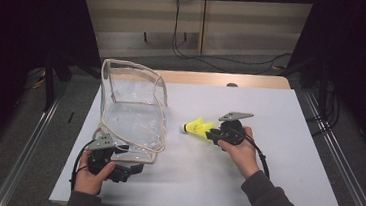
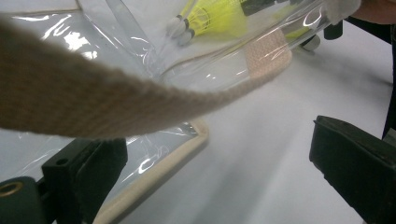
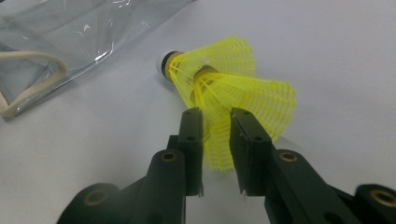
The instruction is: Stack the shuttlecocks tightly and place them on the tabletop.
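Two yellow mesh shuttlecocks (image 3: 224,79), nested one in the other, lie low over the white table with their white tips toward the bag. My right gripper (image 3: 217,114) is shut on the rim of their skirt; in the high view it (image 1: 217,134) sits right of centre with the shuttlecocks (image 1: 196,127) sticking out to the left. A clear plastic bag (image 1: 132,113) with beige trim stands open at the left. My left gripper (image 1: 127,171) is at the bag's near edge, jaws wide open (image 2: 219,172). A beige strap (image 2: 93,107) of the bag crosses just above its left jaw.
The white table top (image 1: 264,180) has bare room at the right and front. A wooden strip (image 1: 213,78) runs along its far edge. Metal rails (image 1: 338,167) flank both sides, and cables lie on the floor behind.
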{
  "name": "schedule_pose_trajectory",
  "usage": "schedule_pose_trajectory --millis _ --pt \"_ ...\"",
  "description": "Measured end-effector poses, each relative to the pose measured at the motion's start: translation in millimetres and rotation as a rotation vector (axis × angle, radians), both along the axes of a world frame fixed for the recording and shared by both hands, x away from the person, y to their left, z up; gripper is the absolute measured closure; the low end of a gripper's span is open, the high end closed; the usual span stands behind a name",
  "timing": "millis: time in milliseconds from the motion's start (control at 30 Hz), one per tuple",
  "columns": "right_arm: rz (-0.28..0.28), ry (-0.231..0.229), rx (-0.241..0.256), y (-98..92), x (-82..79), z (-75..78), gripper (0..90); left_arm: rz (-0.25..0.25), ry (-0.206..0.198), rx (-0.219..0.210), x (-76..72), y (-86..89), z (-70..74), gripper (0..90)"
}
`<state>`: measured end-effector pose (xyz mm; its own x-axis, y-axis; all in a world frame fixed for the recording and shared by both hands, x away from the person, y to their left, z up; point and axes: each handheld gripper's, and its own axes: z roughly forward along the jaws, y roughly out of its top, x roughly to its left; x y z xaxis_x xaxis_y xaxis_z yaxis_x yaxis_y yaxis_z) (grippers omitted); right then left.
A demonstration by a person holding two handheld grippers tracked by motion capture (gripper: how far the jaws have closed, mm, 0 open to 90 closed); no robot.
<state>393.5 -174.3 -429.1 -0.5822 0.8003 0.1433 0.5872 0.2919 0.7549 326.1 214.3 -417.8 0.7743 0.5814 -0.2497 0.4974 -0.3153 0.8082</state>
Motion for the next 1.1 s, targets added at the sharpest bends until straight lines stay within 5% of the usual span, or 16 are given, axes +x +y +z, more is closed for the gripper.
schedule_pose_trajectory --millis 167,300,467,833,1100 --pt "0.0 0.001 0.0 -0.4 0.5 -1.3 74.0 -0.001 0.001 0.001 0.1 -0.2 -0.4 4.2" --pt "0.019 0.002 0.008 1.5 0.2 -2.9 86.6 0.0 0.0 -0.001 0.0 -0.3 -0.5 4.2" --pt "0.051 0.008 0.024 4.3 0.6 -4.0 89.9 0.001 0.0 -0.005 0.1 0.1 -0.6 4.2" --pt "0.043 0.014 0.028 3.5 2.1 -5.6 88.2 0.0 0.001 -0.001 0.3 0.0 -0.7 4.2" --pt "0.021 0.001 0.013 1.7 1.9 -4.3 78.2 0.001 0.001 -0.001 0.2 -0.1 -0.8 4.2"
